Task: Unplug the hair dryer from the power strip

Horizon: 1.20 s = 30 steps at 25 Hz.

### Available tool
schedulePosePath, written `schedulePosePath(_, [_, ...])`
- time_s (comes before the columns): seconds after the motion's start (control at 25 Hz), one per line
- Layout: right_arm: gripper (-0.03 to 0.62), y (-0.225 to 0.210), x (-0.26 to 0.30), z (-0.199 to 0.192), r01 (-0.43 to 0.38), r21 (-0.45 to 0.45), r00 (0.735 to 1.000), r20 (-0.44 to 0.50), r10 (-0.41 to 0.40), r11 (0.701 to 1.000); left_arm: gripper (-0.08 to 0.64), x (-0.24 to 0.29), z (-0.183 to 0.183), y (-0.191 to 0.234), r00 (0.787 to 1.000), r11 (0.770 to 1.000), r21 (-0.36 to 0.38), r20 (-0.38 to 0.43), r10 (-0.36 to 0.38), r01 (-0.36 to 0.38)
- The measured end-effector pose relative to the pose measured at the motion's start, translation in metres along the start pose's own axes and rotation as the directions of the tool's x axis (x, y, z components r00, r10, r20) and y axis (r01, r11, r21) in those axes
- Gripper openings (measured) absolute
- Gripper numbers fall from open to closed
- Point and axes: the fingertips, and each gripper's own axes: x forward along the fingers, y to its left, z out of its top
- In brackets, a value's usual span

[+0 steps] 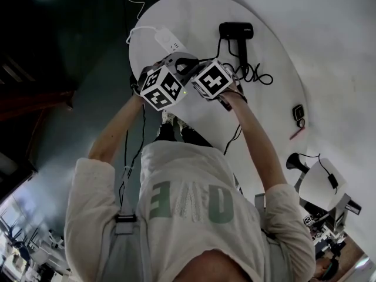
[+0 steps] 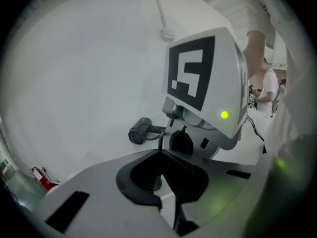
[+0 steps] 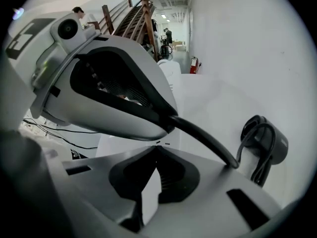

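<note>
Left gripper (image 2: 159,157) clenched on black cord (image 3: 203,140), seemingly so plug end can be drawn away from power strip (image 1: 166,40). Right gripper (image 3: 153,150) closed, nothing grasped, held just beside left. Hair dryer (image 1: 236,30) laid on table (image 1: 276,104) beyond grippers. Plug itself not seen. Strip partly covered by grippers, so unplugged or not cannot be judged.

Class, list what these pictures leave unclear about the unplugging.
- Plug seated or out: head view, left gripper and right gripper cover the power strip's near end.
- Plug or cord in left jaws: left gripper view, pads hide it.
- Dark item at table edge: head view, too small.
</note>
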Motion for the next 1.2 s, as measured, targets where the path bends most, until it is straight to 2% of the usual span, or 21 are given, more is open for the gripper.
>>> schedulePosePath(0.04, [0.02,0.001,0.0,0.002,-0.021,0.01,1.0,0.02,0.02,1.0,0.02,-0.003,0.006,0.0,1.0,1.0,-0.012,0.029,0.001,0.0])
schedulePosePath(0.08, [0.02,0.006,0.002,0.005,-0.088,0.03,0.995,0.059,0.086,0.996,0.02,-0.007,0.018,0.001,0.997,1.0,-0.023,0.082,0.003,-0.001])
schedulePosePath(0.12, [0.011,0.018,0.007,0.006,-0.208,0.055,0.973,0.114,0.201,0.977,0.018,-0.011,0.035,0.003,0.99,1.0,-0.023,0.144,0.009,-0.006])
schedulePosePath(0.16, [0.011,0.034,0.014,0.0,-0.338,0.066,0.933,0.151,0.326,0.939,0.02,-0.013,0.052,0.007,0.982,1.0,-0.011,0.187,0.018,-0.017])
schedulePosePath(0.2, [0.012,0.05,0.021,-0.012,-0.428,0.064,0.897,0.152,0.415,0.901,0.02,-0.013,0.063,0.012,0.978,1.0,-0.002,0.206,0.025,-0.025])
schedulePosePath(0.24, [0.011,0.061,0.024,-0.021,-0.479,0.072,0.871,0.162,0.463,0.875,0.02,-0.013,0.067,0.018,0.978,1.0,-0.006,0.208,0.025,-0.024])
schedulePosePath(0.32, [0.011,0.06,0.006,-0.005,-0.528,0.154,0.824,0.329,0.461,0.835,0.021,-0.013,0.056,0.032,0.981,0.999,-0.034,0.19,0.031,-0.025])
schedulePosePath(0.36, [0.011,0.054,-0.005,0.01,-0.525,0.177,0.811,0.398,0.427,0.832,0.021,-0.014,0.047,0.038,0.983,0.998,-0.049,0.178,0.04,-0.032])
schedulePosePath(0.4, [0.011,0.049,-0.012,0.019,-0.502,0.165,0.818,0.409,0.404,0.849,0.021,-0.015,0.039,0.042,0.984,0.997,-0.06,0.17,0.051,-0.041])
schedulePosePath(0.48, [0.011,0.044,-0.016,0.028,-0.439,0.082,0.849,0.363,0.384,0.894,0.022,-0.02,0.033,0.047,0.982,0.995,-0.082,0.175,0.075,-0.062])
schedulePosePath(0.56, [0.011,0.041,-0.02,0.031,-0.393,0.04,0.862,0.362,0.353,0.919,0.023,-0.025,0.035,0.051,0.977,0.992,-0.097,0.191,0.099,-0.082])
schedulePosePath(0.8, [0.011,0.034,-0.029,0.039,-0.33,0.002,0.866,0.398,0.302,0.944,0.023,-0.03,0.055,0.055,0.97,0.993,-0.061,0.213,0.114,-0.104])
schedulePosePath(1.2, [0.011,0.036,-0.047,0.04,-0.271,-0.046,0.857,0.444,0.262,0.962,0.023,-0.032,0.065,0.056,0.958,0.984,-0.108,0.235,0.164,-0.142])
